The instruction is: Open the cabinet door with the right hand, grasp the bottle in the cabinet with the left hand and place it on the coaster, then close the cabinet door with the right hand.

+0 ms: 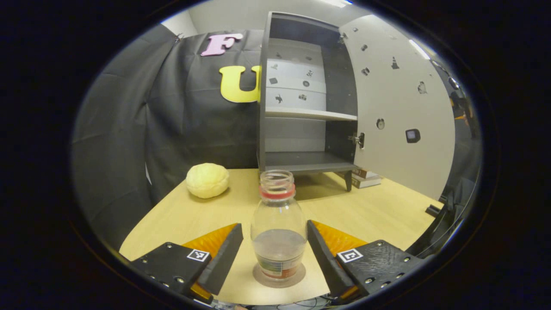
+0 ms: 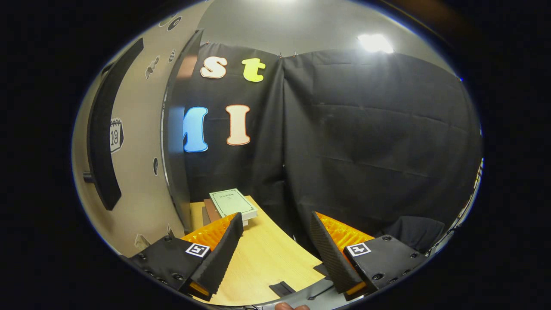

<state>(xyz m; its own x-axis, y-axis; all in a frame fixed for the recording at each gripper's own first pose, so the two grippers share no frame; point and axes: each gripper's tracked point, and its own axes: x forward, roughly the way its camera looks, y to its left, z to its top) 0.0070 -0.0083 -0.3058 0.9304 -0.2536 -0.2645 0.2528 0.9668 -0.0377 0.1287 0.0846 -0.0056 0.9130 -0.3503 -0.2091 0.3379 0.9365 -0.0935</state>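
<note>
The bottle (image 1: 279,232) stood upright on the coaster (image 1: 279,275) at lower centre of the left gripper view, uncapped, part full. The left gripper (image 1: 275,254) flanked it with fingers spread, neither pad touching. Behind, the cabinet (image 1: 306,94) stood with its door (image 1: 400,112) swung wide at upper right. The right gripper (image 2: 275,254), fingers apart and empty, hung beside the door in the right gripper view. Judged next: draw the left straight back, then push the door shut gently. The bottle's label was too blurred to read.
</note>
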